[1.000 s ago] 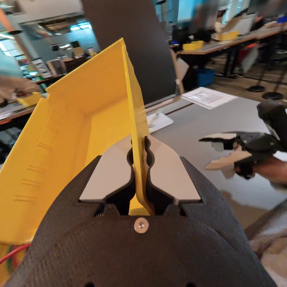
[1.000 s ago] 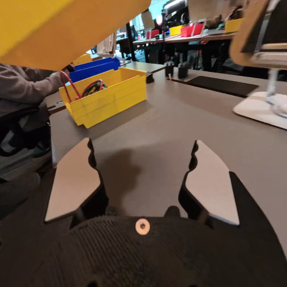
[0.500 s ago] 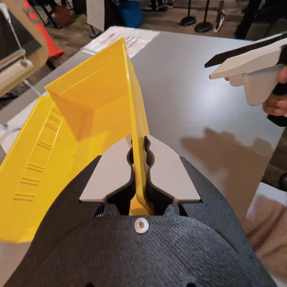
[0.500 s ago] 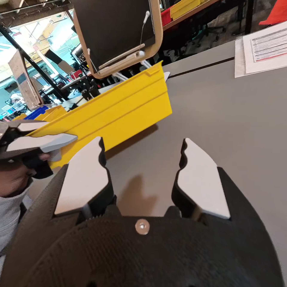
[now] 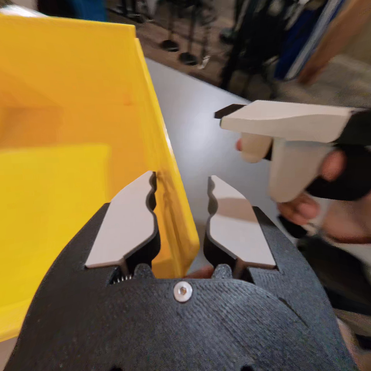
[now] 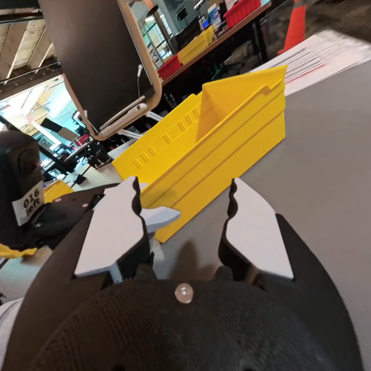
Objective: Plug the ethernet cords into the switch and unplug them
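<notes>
Straddling the side wall of the yellow bin on the grey surface, left tongs sit parted, apparently not gripping it, right tongs just beside, spread wide, empty; cords and switch not visible.

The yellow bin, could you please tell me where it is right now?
The yellow bin sits on the grey table, ahead and left in the right wrist view; its near side wall stands between the open left gripper's fingers.
</notes>
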`<control>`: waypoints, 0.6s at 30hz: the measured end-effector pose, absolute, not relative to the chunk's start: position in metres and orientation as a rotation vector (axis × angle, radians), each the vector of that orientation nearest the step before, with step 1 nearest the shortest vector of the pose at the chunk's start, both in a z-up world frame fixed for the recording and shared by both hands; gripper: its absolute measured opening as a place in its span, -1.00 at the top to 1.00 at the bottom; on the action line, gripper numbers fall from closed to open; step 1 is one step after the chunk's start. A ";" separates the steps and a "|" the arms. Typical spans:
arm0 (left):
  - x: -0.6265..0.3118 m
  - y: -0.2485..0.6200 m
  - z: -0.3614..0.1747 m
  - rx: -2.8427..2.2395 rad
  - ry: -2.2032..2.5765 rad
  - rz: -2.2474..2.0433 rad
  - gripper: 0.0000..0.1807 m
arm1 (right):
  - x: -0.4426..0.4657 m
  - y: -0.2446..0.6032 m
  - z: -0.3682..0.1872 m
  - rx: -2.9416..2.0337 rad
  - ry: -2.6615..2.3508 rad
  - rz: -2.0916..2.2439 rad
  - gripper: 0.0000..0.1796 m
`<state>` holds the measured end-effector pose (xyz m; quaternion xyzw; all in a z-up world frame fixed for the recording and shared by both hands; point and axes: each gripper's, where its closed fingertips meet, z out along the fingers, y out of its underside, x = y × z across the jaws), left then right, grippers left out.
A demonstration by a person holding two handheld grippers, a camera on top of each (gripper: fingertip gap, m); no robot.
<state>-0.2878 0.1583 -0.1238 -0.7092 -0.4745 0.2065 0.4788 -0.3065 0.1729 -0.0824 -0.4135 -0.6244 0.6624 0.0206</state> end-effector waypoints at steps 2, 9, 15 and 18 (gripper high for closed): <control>-0.278 0.173 -0.113 -1.656 -1.114 0.355 0.31 | -0.311 0.187 -0.076 -1.255 -1.862 2.017 0.03; -0.194 0.073 -0.070 -1.657 -1.064 0.691 0.38 | -0.271 0.162 -0.077 -1.212 -1.912 1.922 -0.12; -0.158 -0.037 -0.088 -1.473 -1.257 0.903 0.45 | -0.262 0.118 -0.124 -1.253 -2.139 1.583 -0.10; -0.152 -0.046 -0.096 -1.344 -1.282 0.737 0.50 | -0.282 0.128 -0.127 -1.187 -2.167 1.493 0.23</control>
